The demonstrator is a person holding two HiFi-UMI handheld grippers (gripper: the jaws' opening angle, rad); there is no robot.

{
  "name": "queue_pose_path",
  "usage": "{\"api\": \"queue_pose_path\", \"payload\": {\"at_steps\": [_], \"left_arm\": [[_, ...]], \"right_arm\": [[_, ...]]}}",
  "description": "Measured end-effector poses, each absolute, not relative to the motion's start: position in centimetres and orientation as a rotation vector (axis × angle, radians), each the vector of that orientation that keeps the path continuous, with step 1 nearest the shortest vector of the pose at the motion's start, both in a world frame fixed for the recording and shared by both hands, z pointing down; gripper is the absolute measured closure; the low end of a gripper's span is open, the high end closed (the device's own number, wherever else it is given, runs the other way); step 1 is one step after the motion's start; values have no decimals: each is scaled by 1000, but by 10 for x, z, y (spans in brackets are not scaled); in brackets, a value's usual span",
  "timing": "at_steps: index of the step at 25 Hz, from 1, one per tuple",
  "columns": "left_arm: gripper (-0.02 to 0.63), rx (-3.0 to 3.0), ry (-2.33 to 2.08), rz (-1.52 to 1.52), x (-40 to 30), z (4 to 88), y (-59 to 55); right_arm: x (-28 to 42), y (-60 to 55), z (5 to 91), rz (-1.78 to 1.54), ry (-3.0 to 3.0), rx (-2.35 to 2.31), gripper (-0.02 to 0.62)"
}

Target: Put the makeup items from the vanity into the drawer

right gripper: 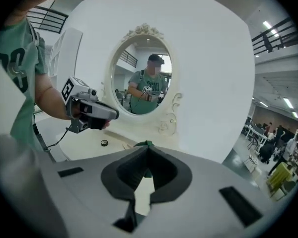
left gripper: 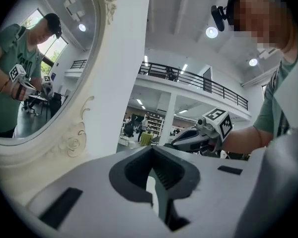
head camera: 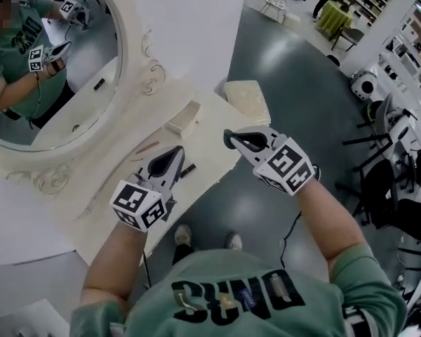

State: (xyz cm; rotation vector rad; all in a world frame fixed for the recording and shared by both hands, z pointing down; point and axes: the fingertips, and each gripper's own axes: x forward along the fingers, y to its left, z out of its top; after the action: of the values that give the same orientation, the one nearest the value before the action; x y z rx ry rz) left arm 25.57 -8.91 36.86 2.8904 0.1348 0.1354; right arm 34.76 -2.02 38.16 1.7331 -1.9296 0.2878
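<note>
While both are hovering shut and empty, the left gripper (head camera: 177, 151) is sitting just left of the black stick (head camera: 188, 170), nearer than the right gripper (head camera: 229, 140).

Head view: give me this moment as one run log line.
left hand-held gripper: shut, empty, over vanity | right hand-held gripper: shut, empty, at vanity edge | pencil-like item: on vanity | drawer: not visible

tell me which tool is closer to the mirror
Left. The left tool is over the vanity, right in front of the mirror; the right tool is farther off, by the vanity's outer edge, mostly over the floor.
</note>
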Motion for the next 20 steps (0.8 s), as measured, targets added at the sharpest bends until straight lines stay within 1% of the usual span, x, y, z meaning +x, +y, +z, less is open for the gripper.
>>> {"api": "queue_pose_path", "payload": {"at_steps": [8, 14, 20], "left_arm": [[603, 2860, 40, 207, 290, 455, -174], [603, 2810, 27, 217, 308, 496, -203], [603, 2789, 47, 223, 318, 514, -212]], "right_arm": [[375, -159, 493, 376, -1935, 1602, 586], [401, -209, 556, 432, -1882, 1574, 586], [411, -232, 594, 481, -1850, 1552, 586]]}}
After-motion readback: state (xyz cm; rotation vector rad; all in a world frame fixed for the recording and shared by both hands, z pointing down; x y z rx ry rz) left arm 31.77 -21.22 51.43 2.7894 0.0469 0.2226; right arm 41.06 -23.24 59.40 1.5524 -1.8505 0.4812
